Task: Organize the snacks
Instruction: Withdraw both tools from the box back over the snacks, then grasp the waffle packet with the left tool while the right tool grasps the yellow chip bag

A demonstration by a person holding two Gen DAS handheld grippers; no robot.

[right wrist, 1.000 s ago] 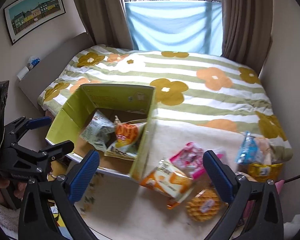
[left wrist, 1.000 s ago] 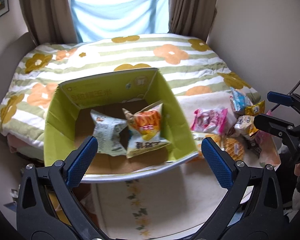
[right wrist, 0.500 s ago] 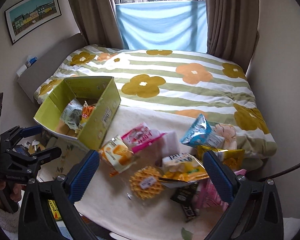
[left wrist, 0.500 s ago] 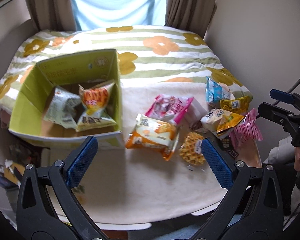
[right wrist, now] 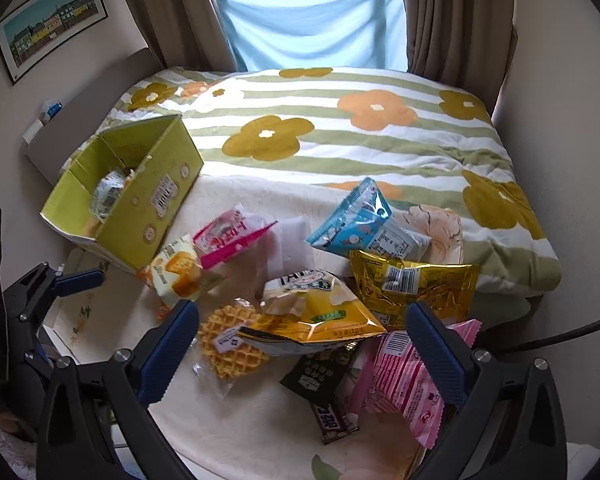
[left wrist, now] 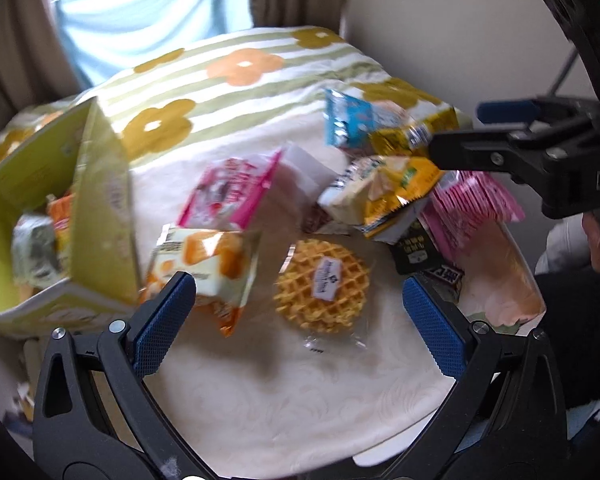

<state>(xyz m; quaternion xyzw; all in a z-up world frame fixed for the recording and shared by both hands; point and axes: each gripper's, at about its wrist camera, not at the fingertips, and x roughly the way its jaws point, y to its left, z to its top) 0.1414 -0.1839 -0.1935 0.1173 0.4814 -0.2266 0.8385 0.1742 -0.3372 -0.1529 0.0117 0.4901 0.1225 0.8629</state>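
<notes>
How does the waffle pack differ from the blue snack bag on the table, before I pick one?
The waffle pack is round, in clear wrap showing the golden waffle; the blue snack bag is opaque and printed. The waffle pack lies flat near both grippers, largely unobstructed; the blue snack bag sits farther back by the bedspread, its lower edge behind the gold bag. Both are sealed and still outside the green box.

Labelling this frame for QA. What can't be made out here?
- Box contents: right wrist view, near wall hides all but one packet; left wrist view, motion blur.
- Dark packet: both views, the yellow bag overlaps its top.
- Pink packet print: left wrist view, blurred.
- Table near edge: both views, gripper frames cover it.
</notes>
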